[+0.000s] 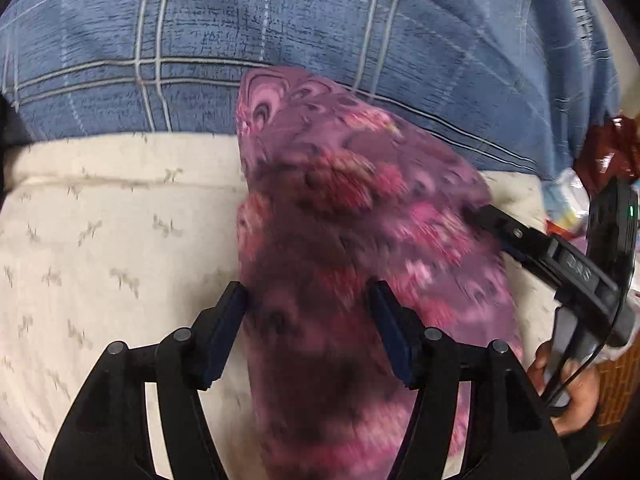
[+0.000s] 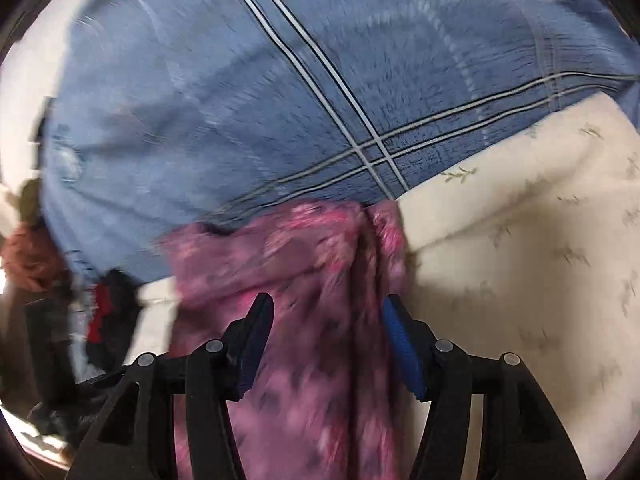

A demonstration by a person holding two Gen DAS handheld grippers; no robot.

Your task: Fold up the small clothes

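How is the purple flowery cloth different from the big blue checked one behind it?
The purple floral garment is patterned in pink and purple swirls; the blue blanket is plain blue crossed by pale lines. The garment is bunched and narrow between the open left gripper; the blanket spreads much wider behind it. Both are soft fabric on the cream sheet.

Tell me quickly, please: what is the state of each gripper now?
Left gripper: fingers open, purple floral cloth between them, not clamped.
Right gripper: fingers open, same cloth between them; grip cannot be told.
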